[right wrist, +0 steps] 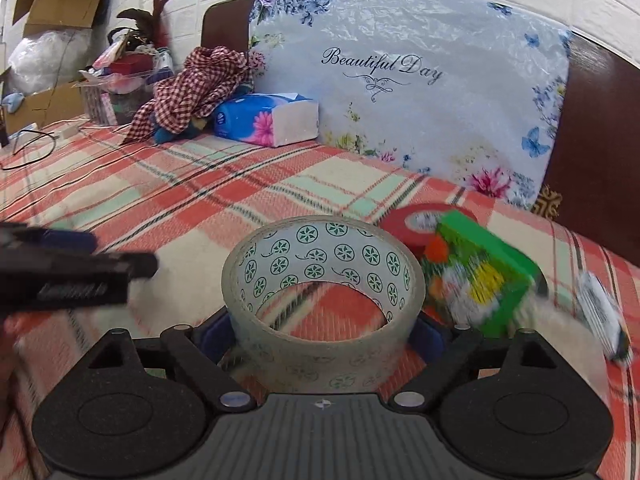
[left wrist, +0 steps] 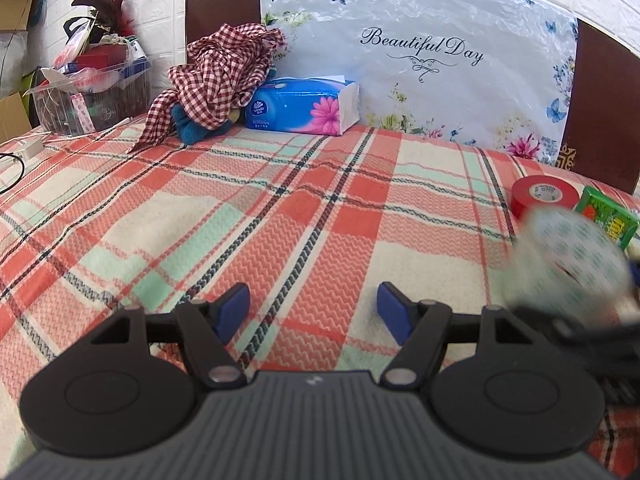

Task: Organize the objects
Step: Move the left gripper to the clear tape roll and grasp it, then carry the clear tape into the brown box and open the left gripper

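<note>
My right gripper [right wrist: 324, 336] is shut on a clear tape roll [right wrist: 324, 280] with a green flower print and holds it above the plaid blanket; the roll shows blurred in the left wrist view [left wrist: 572, 264]. A red tape roll [right wrist: 416, 226] lies behind it, also in the left wrist view [left wrist: 544, 198]. A green box [right wrist: 484, 276] sits just right of the held roll, also in the left wrist view [left wrist: 608, 218]. My left gripper [left wrist: 314, 312] is open and empty over the blanket; it appears blurred at the left of the right wrist view [right wrist: 80, 276].
A blue tissue pack [left wrist: 304, 106] and a red checked cloth [left wrist: 220, 76] over a blue plush lie at the back. A clear bin [left wrist: 92, 92] of items stands back left. A floral board [left wrist: 420, 60] leans on the headboard. A white charger [left wrist: 28, 148] and cable lie left.
</note>
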